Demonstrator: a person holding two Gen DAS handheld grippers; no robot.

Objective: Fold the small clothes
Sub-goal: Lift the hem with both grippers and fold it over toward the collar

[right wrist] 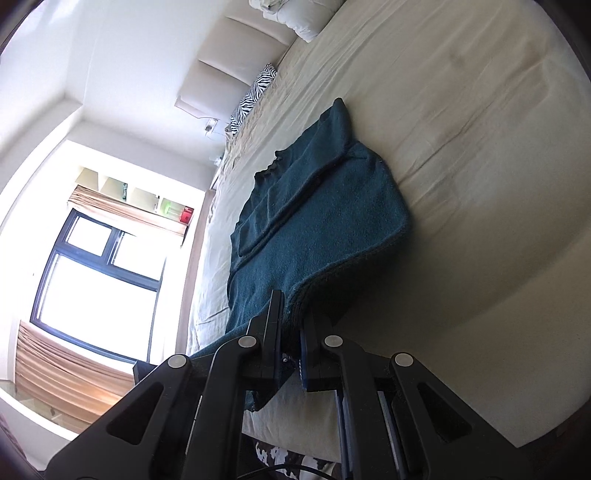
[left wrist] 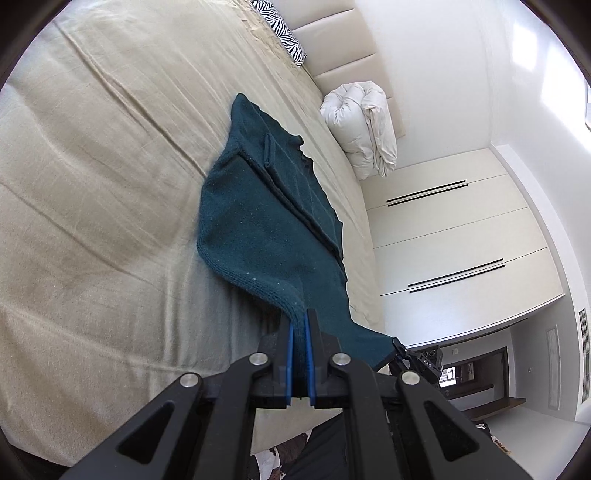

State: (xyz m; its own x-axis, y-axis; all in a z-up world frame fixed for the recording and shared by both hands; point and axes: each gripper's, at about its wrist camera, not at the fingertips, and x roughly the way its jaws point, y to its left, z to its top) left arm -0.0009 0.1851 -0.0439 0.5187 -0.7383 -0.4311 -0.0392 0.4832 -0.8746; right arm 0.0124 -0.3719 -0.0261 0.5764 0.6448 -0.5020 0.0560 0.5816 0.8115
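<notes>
You've got both claws, left claw (left wrist: 301,317) and right claw (right wrist: 293,314), pinched tight on the teal sweater's (left wrist: 266,218) near hem corners, lifted off the bed (left wrist: 92,184) so it'll fold over evenly.

A beige bed sheet (left wrist: 110,192) is lying wrinkled across the bed. A zebra-print pillow (left wrist: 284,33) is resting by the padded headboard (left wrist: 347,40), a rolled white duvet (left wrist: 362,125) sitting beside it. White wardrobe doors (left wrist: 454,236) are facing a bright window (right wrist: 99,273).
</notes>
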